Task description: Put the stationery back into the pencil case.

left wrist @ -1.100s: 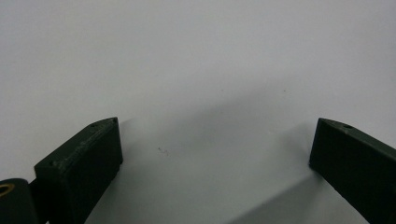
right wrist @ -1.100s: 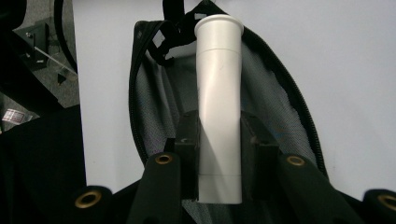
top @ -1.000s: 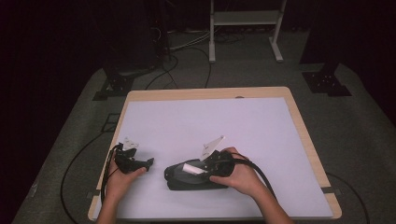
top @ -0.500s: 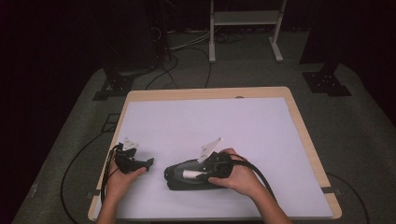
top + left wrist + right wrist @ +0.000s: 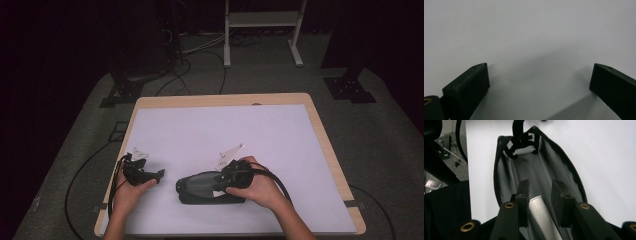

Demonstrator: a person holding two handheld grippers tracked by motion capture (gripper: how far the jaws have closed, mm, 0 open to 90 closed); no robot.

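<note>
A black mesh pouch (image 5: 197,186) lies unzipped on the white mat (image 5: 220,130), near the front edge. My right gripper (image 5: 220,186) reaches into its mouth from the right. In the right gripper view a white tube (image 5: 541,216) lies inside the pouch (image 5: 566,170) between the jaws of the right gripper (image 5: 540,188). Those jaws have just been opening: the tube rests by the left pad, and a gap separates it from the right pad. My left gripper (image 5: 152,175) rests on the mat left of the pouch. In its own view the left gripper (image 5: 539,67) stands wide open over bare mat.
The mat covers a wooden table (image 5: 322,135). Cables (image 5: 85,175) trail off its left side and across the floor behind. A white metal stand (image 5: 260,20) and dark equipment bases (image 5: 350,87) stand beyond the far edge.
Less of the white tube shows at the pouch's mouth than a second ago. Both hands have stayed where they were.
</note>
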